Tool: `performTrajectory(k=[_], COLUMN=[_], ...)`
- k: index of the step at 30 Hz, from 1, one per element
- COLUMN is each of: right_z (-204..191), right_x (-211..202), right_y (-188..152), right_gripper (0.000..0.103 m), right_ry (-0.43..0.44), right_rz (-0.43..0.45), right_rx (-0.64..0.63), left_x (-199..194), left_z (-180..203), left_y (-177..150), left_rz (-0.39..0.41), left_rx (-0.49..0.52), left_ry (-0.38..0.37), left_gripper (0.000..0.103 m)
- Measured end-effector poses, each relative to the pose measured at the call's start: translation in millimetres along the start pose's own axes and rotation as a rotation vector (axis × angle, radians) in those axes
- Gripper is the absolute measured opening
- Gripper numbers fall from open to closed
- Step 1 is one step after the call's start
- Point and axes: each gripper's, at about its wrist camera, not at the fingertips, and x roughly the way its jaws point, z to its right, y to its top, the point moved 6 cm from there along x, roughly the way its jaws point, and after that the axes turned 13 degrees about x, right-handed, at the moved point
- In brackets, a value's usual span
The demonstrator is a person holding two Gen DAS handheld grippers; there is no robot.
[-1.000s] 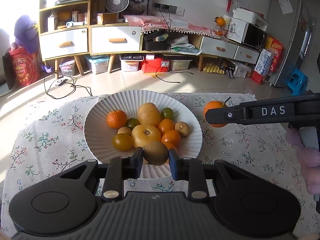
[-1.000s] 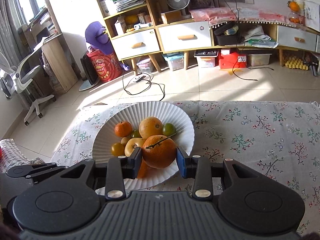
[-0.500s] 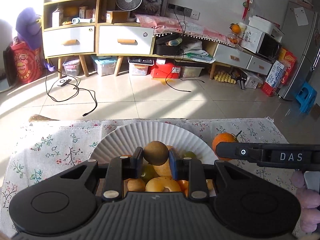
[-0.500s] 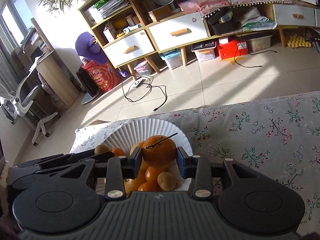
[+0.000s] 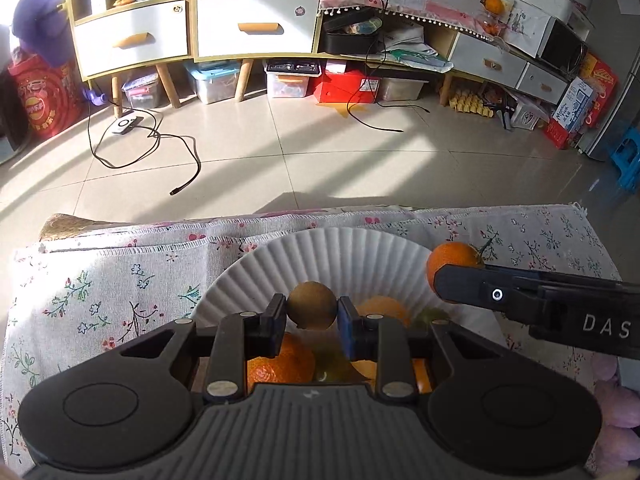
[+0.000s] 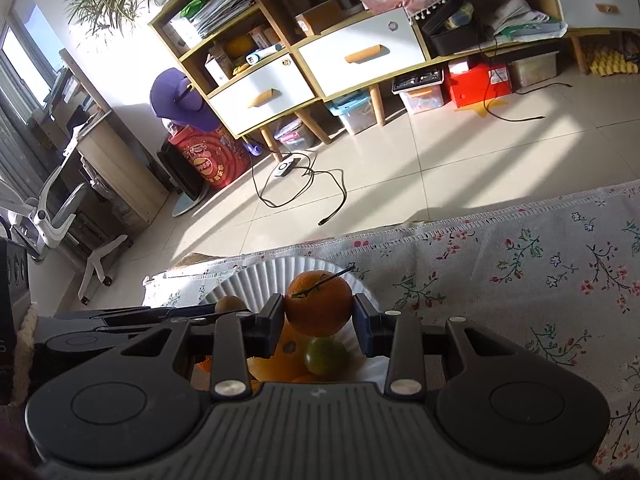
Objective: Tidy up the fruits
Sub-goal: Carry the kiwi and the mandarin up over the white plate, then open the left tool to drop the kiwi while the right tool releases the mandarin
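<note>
My left gripper is shut on a brown kiwi held over the white ribbed plate. Oranges and other fruit lie in the plate below it, mostly hidden by the gripper body. In the right wrist view my right gripper is shut on an orange with a stem, above the plate and a green fruit. The right gripper also reaches in from the right of the left wrist view, its orange at the plate's right rim. The left gripper and kiwi show at the left.
A floral tablecloth covers the table, whose far edge lies just beyond the plate. Past it are tiled floor with a black cable, cabinets with drawers and storage boxes. A gloved hand is at the lower right.
Both grippers moved forward with their fruit toward the plate's far side. The plate now sits lower in both views and more floor shows. The right view has rolled.
</note>
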Motion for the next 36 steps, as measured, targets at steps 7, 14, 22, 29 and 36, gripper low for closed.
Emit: performTrajectory(k=[7,14,22,29,36], right_z=[-6,-3,-6,-11,-12], right_x=[12,17,13,-1,-23], right_y=[1,-1,1,4,3], right_gripper=[0.034,0.034,0.043,0.049,0.062], right_ry=[-0.004,-0.024,-0.013,-0.017,-0.058], right_rz=[-0.005,-0.012,-0.006,0.007,0.035], right_rx=[-0.006,-0.003,0.02,0.03,0.021], left_x=[-4,3,1,-14,-37], left_z=[-3,-4,-7,-6,-5], left_y=[2,6,7,8,-2], left_rz=[-0.017,-0.013,0.007,0.052,0.082], left_rx=[-0.012,0.002,-0.003,-0.009,-0.015], left_ry=[-0.022,-0.016,0.002,0.031,0.061], left_gripper=[0.015,0.016,0.026,0.053,0.074])
